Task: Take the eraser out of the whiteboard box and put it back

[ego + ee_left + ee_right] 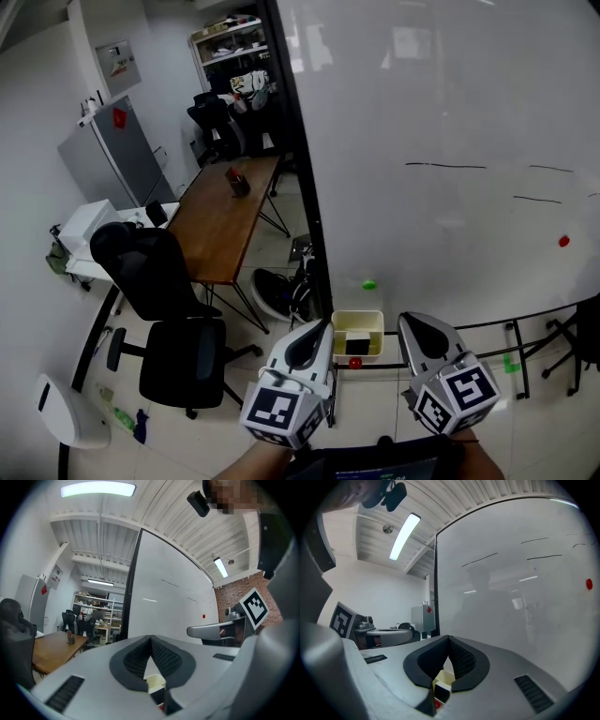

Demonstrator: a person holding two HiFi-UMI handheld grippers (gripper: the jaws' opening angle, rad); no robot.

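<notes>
A pale yellow whiteboard box hangs at the bottom edge of the big whiteboard. The black eraser lies inside it. In the head view my left gripper points at the box's left side and my right gripper at its right side; both are short of the board. Each is shut with nothing held. In the left gripper view the box shows below the closed left gripper. In the right gripper view the box and eraser show under the closed right gripper.
A wooden table and black office chairs stand left of the board. A floor fan sits by the board's left post. A green magnet and a red magnet stick to the board. Black stand legs run under its right part.
</notes>
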